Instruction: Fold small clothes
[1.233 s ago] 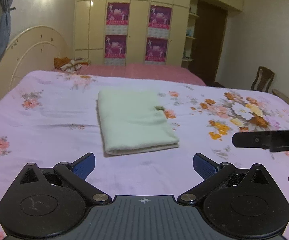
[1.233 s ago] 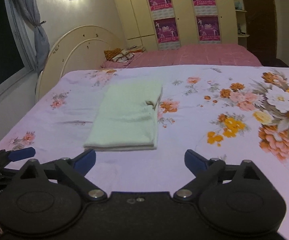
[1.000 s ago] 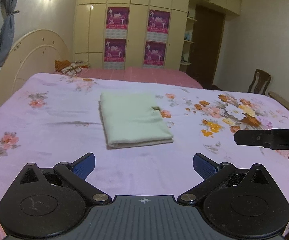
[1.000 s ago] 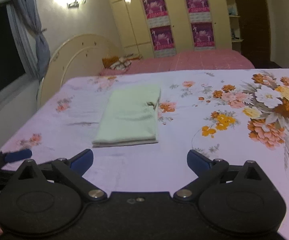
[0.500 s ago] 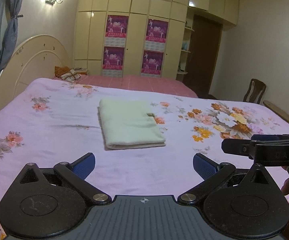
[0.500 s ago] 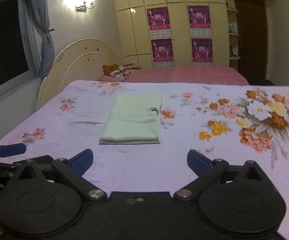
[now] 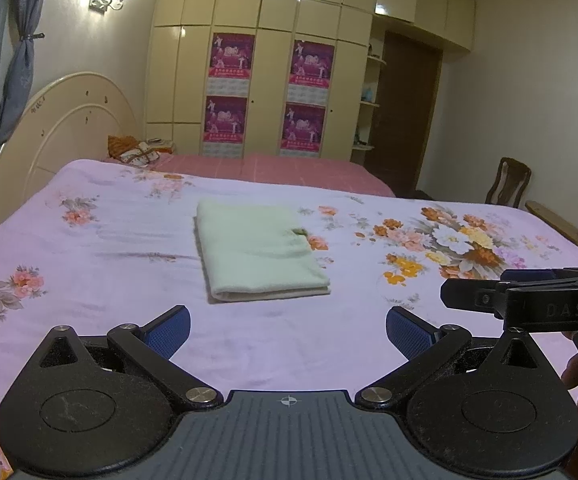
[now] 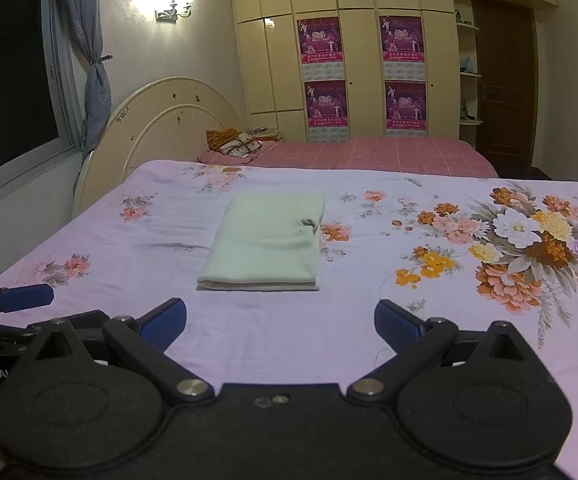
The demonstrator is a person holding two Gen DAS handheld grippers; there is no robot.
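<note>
The pale green garment (image 7: 259, 250) lies folded into a neat rectangle, flat on the bed's floral sheet (image 7: 89, 280). From my left camera it sits at about 12 o'clock, just past my fingertips with bare sheet between us; from the right camera (image 8: 267, 246) it is at roughly 11 o'clock. The folded edges face me, stacked in layers, and a small dark spot shows at its right edge.

My left tool (image 7: 287, 330) has its blue pads spread wide and holds nothing; it hangs above the sheet short of the garment. My right tool (image 8: 281, 322) is just as wide apart and also empty, likewise short of the cloth. In the left view I see the right tool from the side at 3 o'clock, with a bit of the person's hand (image 7: 575, 372) below it. In the right view the left tool's blue fingertip (image 8: 25, 296) pokes in at 9 o'clock.

Further out, the big flower print (image 8: 529, 236) spreads at 2 o'clock. Beyond the bed stand a curved cream headboard (image 8: 161, 120), a pink-covered bed (image 8: 389, 156), and a cream wardrobe (image 8: 369, 20) with four magenta posters (image 8: 321, 40). A wall lamp (image 8: 173, 12) glows at 11 o'clock, a curtained window (image 8: 13, 80) at 10.
</note>
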